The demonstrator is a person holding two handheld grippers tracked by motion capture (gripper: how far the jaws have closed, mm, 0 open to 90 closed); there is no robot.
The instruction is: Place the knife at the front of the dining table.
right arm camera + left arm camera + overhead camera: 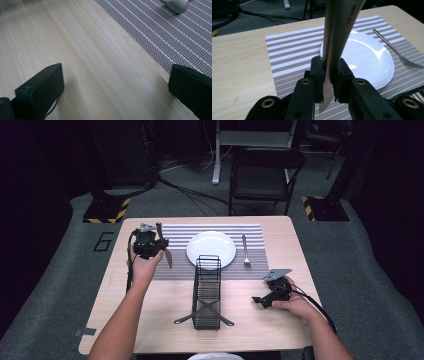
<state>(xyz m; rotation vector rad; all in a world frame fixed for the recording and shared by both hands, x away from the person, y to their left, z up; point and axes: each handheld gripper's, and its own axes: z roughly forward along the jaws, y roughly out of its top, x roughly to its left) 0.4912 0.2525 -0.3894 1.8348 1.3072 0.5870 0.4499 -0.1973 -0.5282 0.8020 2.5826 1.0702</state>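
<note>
High view: I am setting a place at the worktop, and the step in hand is laying the knife. My left claw is clamped on it, over the left edge of the striped placemat. In the left gripper view the knife stands nearly upright between my jaws, its handle rising up out of the picture and its blade tip pointing down past the claw toward the mat, clear of it as far as I can tell.

As I judge it, the next move calls for tipping the knife flat, lowering it onto the placemat just left of the plate, parallel to the plate's side, then letting go without nudging the plate.

My right claw rests low near the right edge of the worktop, jaws spread wide and empty; in the right gripper view bare wood lies between them, and the mat runs ahead and to the right.

By count, largest first: one worktop, one placemat, one black wire rack lying between my two claws, one white plate right of the left claw, two utensils crossed at the rack's near end, one fork beyond the right claw, one knife.
</note>
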